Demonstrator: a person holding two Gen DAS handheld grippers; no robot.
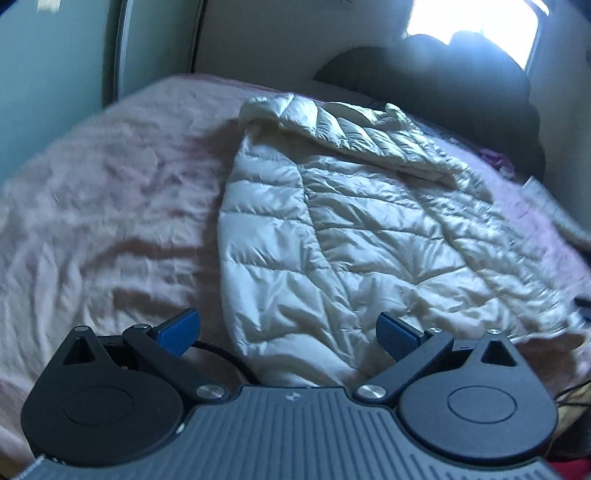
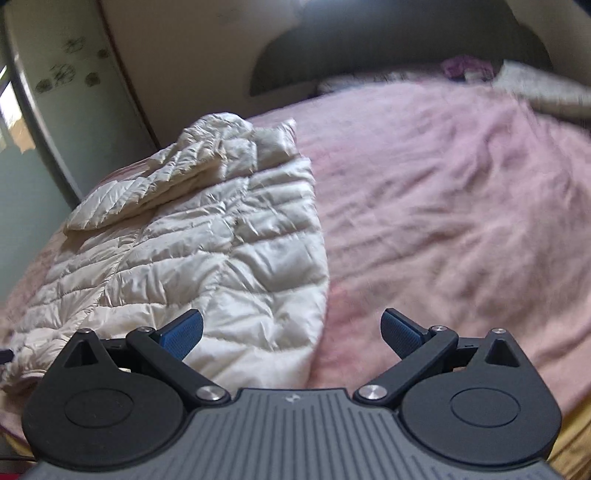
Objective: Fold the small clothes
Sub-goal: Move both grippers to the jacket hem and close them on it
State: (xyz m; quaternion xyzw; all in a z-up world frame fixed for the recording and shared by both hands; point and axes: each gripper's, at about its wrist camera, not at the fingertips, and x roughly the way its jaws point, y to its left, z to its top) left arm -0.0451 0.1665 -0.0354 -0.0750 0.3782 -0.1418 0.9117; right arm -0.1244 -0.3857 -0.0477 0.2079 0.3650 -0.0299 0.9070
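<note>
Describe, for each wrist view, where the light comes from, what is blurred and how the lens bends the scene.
Left wrist view: a blown-out window backlights the scene; the pink bedspread is motion-smeared; the white quilted jacket stays fairly sharp; bed edges bow. Right wrist view: softer light, daylight at the left edge; bedspread and far pillows blurred; the open right claw is crisp.

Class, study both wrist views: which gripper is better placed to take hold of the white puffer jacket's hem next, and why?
Probably the left gripper: the jacket hem lies between its open fingers. The right gripper straddles the jacket's side edge, half over pink blanket.
</note>
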